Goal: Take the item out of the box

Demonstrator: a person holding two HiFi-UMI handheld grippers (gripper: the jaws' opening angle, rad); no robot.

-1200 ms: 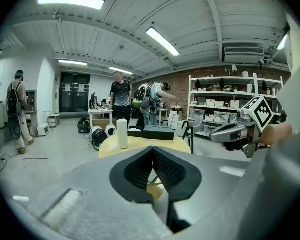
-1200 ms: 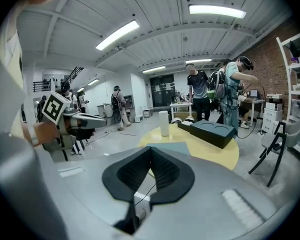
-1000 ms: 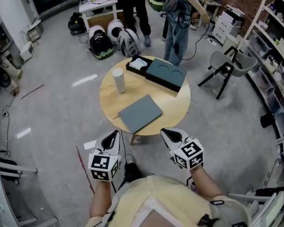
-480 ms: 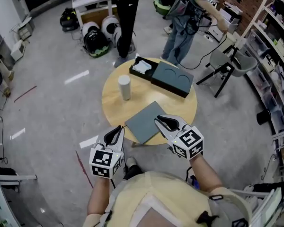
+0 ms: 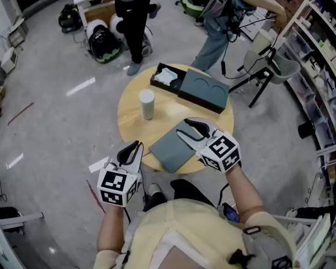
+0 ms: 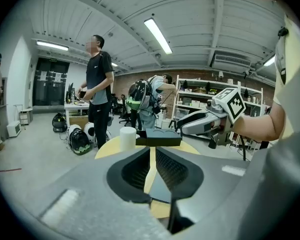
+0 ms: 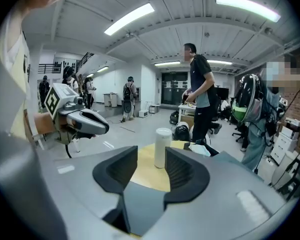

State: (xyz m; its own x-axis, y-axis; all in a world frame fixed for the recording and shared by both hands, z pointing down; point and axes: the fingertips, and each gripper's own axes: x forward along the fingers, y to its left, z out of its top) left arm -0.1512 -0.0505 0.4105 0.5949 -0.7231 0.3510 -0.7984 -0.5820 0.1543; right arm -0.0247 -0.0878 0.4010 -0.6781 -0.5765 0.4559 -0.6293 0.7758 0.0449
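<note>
A dark open box (image 5: 182, 90) sits at the far side of the round wooden table (image 5: 129, 119). Its left compartment holds a white item (image 5: 165, 75), and a grey insert (image 5: 204, 91) with two round recesses fills the rest. The box's flat grey lid (image 5: 169, 149) lies on the near part of the table. My right gripper (image 5: 186, 129) hovers over the lid, its jaws opening with nothing between them. My left gripper (image 5: 135, 146) is shut and empty at the table's near left edge. A white cylinder (image 5: 147, 103) stands to the left of the box.
Two people stand just beyond the table, one (image 5: 131, 15) at the far left and one (image 5: 224, 21) at the far right. A grey chair (image 5: 271, 69) and shelves (image 5: 325, 55) are on the right. Bags and helmets (image 5: 101, 38) lie on the floor behind.
Both grippers have moved forward towards the table. The right one came over the grey lid and its jaws went from shut to open. The left gripper stayed shut.
</note>
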